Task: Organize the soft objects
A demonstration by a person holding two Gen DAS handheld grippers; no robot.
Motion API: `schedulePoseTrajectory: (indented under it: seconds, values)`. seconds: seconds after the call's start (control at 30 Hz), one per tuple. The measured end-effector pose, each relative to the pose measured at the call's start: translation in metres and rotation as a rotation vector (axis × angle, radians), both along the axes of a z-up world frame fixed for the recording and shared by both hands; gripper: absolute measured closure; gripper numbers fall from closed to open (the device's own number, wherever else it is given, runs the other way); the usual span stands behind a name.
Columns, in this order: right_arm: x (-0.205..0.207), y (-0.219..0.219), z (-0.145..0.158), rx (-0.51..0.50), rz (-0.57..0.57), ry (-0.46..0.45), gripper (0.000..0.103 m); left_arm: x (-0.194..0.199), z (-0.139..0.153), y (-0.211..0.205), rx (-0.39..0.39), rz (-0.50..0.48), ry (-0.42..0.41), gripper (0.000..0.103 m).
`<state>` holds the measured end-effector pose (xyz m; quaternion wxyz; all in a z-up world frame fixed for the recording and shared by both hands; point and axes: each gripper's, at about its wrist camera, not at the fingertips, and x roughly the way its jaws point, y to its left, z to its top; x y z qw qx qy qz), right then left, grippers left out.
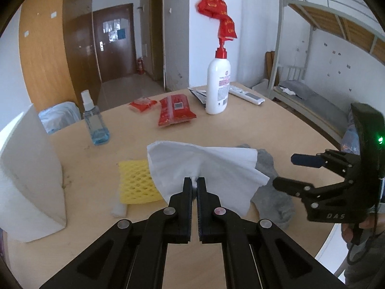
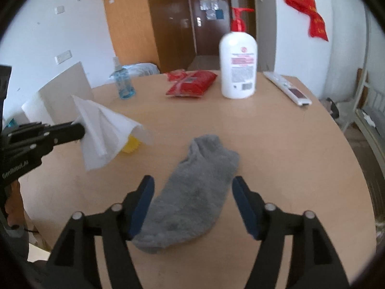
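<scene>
My left gripper is shut on a white tissue, pinched at one corner and lifted off the table so it fans out. The same tissue hangs from the left gripper at the left of the right wrist view. A grey sock lies flat on the table between the spread fingers of my right gripper, which is open with its pads clear of the fabric. In the left wrist view the sock lies partly behind the tissue, under the right gripper. A yellow foam net lies beside the tissue.
On the round wooden table stand a white pump bottle and a blue spray bottle. Red packets, a white remote and a white board at the left edge are also there. A bunk bed stands beyond the right side.
</scene>
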<state>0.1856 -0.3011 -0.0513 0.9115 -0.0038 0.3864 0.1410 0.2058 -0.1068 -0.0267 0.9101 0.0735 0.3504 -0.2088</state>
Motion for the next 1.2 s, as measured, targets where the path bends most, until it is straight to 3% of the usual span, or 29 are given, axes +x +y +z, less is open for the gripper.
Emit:
schedulePoseTrajectory:
  seconds: [0.17, 0.53, 0.67, 0.77, 0.83, 0.9, 1.2]
  values:
    - [0.017, 0.012, -0.016, -0.045, 0.015, 0.069, 0.030, -0.005, 0.005, 0.009, -0.013, 0.016, -0.012, 0.099]
    - [0.026, 0.024, -0.032, -0.184, -0.017, 0.099, 0.031, -0.010, 0.008, 0.030, -0.023, 0.057, -0.027, 0.099]
    - [0.025, 0.028, -0.035, -0.189, -0.012, 0.119, 0.046, -0.015, 0.010, 0.035, -0.031, 0.056, -0.030, 0.099]
    - [0.023, 0.029, -0.034, -0.190, -0.014, 0.127, 0.063, -0.017, 0.010, 0.036, -0.034, 0.058, -0.030, 0.099]
    - [0.023, 0.028, -0.033, -0.192, -0.026, 0.131, 0.081, -0.019, 0.011, 0.039, -0.040, 0.062, -0.035, 0.099]
    - [0.021, 0.026, -0.032, -0.184, -0.032, 0.139, 0.091, -0.021, 0.011, 0.041, -0.043, 0.066, -0.037, 0.099]
    - [0.004, 0.019, -0.010, -0.104, -0.063, 0.092, 0.095, -0.032, 0.014, 0.051, -0.064, 0.072, -0.040, 0.099]
